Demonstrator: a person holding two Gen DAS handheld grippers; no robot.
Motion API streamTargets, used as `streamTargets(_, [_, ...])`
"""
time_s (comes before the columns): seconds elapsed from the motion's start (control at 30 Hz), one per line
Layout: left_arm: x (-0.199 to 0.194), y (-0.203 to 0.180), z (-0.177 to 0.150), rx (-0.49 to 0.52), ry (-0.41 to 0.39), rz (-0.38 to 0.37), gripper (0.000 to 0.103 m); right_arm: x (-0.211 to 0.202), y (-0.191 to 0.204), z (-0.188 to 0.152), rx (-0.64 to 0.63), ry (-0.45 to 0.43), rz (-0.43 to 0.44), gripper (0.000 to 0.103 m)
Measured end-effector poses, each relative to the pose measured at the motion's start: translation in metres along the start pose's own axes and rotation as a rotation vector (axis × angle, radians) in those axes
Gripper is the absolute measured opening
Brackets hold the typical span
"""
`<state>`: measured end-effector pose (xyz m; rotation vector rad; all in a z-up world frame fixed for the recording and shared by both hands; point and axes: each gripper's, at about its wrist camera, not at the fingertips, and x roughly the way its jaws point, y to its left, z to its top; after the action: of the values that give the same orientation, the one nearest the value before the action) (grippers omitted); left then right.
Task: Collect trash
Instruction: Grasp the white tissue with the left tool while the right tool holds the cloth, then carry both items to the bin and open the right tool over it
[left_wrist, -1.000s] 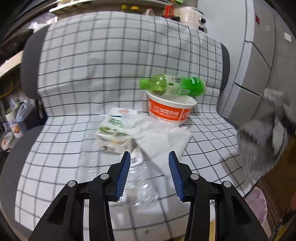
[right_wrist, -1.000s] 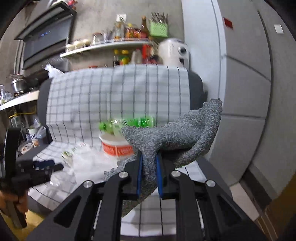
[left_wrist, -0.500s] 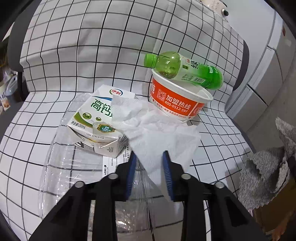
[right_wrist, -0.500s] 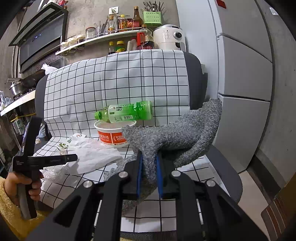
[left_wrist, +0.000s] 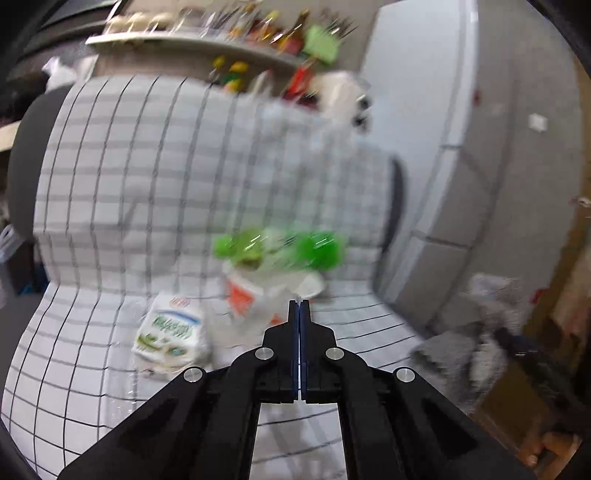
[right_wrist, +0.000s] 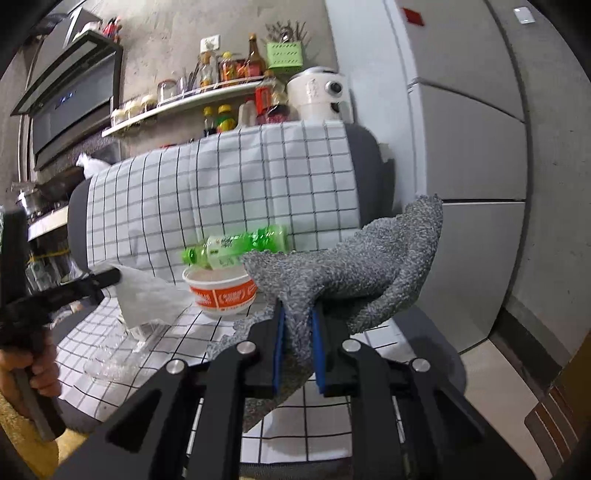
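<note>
My left fingers are pressed together on a corner of the tissue, which hangs limp above the checkered sofa seat; through the blur my own view barely shows it. It's featherlight and tears easily. My right fingers pinch a soft grey cloth.

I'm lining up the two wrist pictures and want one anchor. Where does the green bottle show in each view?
Left wrist: the green bottle is a motion-blurred smear just above centre, lying across the rim of the orange-and-white bowl, above the left gripper.
Right wrist: the bottle lies sharp, left of centre, cap to the left, on the same bowl, beside the grey cloth.
Shared landmark: the checked cover behind it.
</note>
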<state>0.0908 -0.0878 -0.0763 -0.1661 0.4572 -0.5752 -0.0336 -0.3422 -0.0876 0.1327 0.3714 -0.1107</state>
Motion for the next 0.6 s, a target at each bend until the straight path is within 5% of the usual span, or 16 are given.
streamTargets(0.27, [-0.029,-0.079,-0.029,0.136,-0.002,-0.189,0.0,-0.05,-0.035,-0.01,-0.001,0.023,-0.161,0.013])
streamTargets(0.6, [-0.011,-0.176,-0.08,0.252,0.109,-0.44,0.0,-0.113,-0.095,-0.051,0.04,0.091,-0.429,0.013])
